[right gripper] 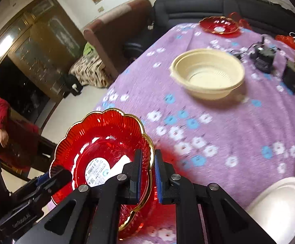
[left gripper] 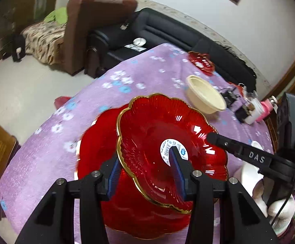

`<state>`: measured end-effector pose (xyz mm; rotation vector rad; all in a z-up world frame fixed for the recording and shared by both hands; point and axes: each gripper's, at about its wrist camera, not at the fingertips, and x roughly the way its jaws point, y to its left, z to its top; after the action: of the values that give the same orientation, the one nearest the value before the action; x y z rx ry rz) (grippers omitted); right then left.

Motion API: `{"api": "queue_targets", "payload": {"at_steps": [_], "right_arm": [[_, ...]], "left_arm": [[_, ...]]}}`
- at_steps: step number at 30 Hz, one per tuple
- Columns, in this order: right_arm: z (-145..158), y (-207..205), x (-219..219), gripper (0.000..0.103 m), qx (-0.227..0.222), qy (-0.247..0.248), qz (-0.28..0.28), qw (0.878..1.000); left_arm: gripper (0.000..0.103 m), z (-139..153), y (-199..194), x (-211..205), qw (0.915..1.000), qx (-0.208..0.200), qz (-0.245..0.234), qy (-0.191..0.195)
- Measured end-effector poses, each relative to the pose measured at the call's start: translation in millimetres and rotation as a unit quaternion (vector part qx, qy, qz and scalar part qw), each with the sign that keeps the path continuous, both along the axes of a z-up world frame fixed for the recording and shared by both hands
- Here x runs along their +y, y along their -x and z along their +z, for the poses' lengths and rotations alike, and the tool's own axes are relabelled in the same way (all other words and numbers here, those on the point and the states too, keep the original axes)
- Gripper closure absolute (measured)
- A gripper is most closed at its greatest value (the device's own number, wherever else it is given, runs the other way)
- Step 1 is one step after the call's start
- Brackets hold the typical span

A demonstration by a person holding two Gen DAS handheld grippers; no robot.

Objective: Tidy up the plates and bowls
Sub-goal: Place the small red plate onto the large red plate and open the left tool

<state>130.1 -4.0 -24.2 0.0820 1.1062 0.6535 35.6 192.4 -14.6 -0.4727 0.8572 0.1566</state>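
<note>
A red glass plate (left gripper: 147,130) with a gold scalloped rim and a white label is held tilted above a second red plate (left gripper: 94,152) that lies on the purple cloth. My left gripper (left gripper: 147,172) straddles its near rim with wide-apart blue pads, one inside, one outside. My right gripper (right gripper: 148,174) is shut on the opposite rim of the same plate (right gripper: 102,140). A cream bowl (right gripper: 208,73) stands upright mid-table, also seen in the left wrist view (left gripper: 206,94). A third red plate (right gripper: 218,25) sits at the far edge.
The table wears a purple flowered cloth (right gripper: 218,126). White dishes (right gripper: 281,203) sit at the near right. Black chargers and cables (right gripper: 263,57) lie behind the bowl. A black sofa (left gripper: 167,32) and brown armchair (left gripper: 90,30) stand beyond the table.
</note>
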Motion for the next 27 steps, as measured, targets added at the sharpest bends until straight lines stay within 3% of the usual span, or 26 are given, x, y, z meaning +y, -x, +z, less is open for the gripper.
{"api": "queue_targets", "payload": {"at_steps": [7,11,13,17,21,27], "right_arm": [[-34.5,7.1,20.5,0.089,0.017,0.018,0.006,1.0],[-43.0,9.5,25.4,0.088,0.007,0.028,0.006,1.0],[-41.8,13.6,28.9,0.088,-0.011,0.039,0.006,0.999],[-36.4,22.5,32.4,0.087,-0.042,0.047,-0.004,0.998],[-25.7,28.2,26.4,0.085,-0.059,0.027,-0.012,0.998],[-4.4,41.9,9.0,0.083,-0.073,0.001,-0.023,0.997]], "left_arm": [[0.059,-26.4,-0.2,17.5,0.9995,0.023,0.019,0.007],[0.058,-28.8,-0.2,14.4,0.9995,0.022,0.02,-0.012],[0.049,-29.0,0.8,12.6,0.9995,0.023,0.018,-0.011],[0.04,-26.1,7.1,10.8,0.9998,0.015,0.012,0.0],[0.029,-16.7,16.1,8.4,0.9998,0.004,0.017,-0.013],[0.027,4.0,32.1,3.6,0.9995,-0.024,0.012,-0.013]]}}
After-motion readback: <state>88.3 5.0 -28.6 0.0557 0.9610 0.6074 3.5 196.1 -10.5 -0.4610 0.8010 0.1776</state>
